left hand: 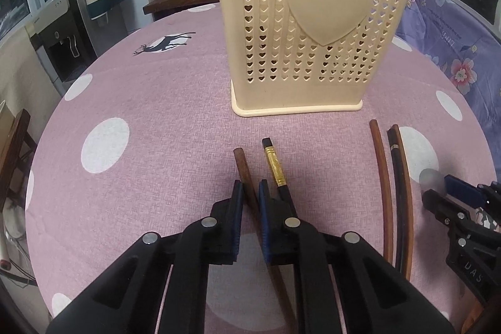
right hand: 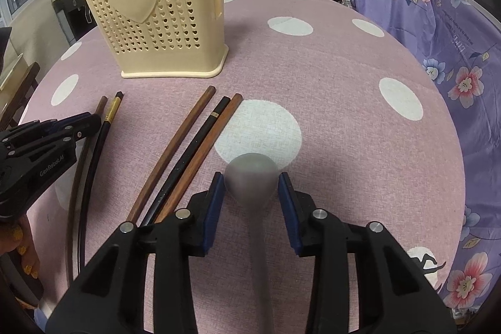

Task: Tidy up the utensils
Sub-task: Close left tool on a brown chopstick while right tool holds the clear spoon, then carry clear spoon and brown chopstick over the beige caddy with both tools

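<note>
Chopstick (left hand: 242, 168) sits clamped in the left gripper (left hand: 249, 188) at lower centre, while only the right wrist view shows the right gripper (right hand: 251, 188) pinching a grey spoon (right hand: 252, 174).

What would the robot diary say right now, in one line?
left gripper: shut on brown chopstick | right gripper: fingers around grey spoon | holder: upright

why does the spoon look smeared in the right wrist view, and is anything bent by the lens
Right wrist view: the grey spoon is soft and featureless, probably blur; chopsticks at the left edge bow. Left wrist view: chopsticks curve too, holder stays sharp.
</note>
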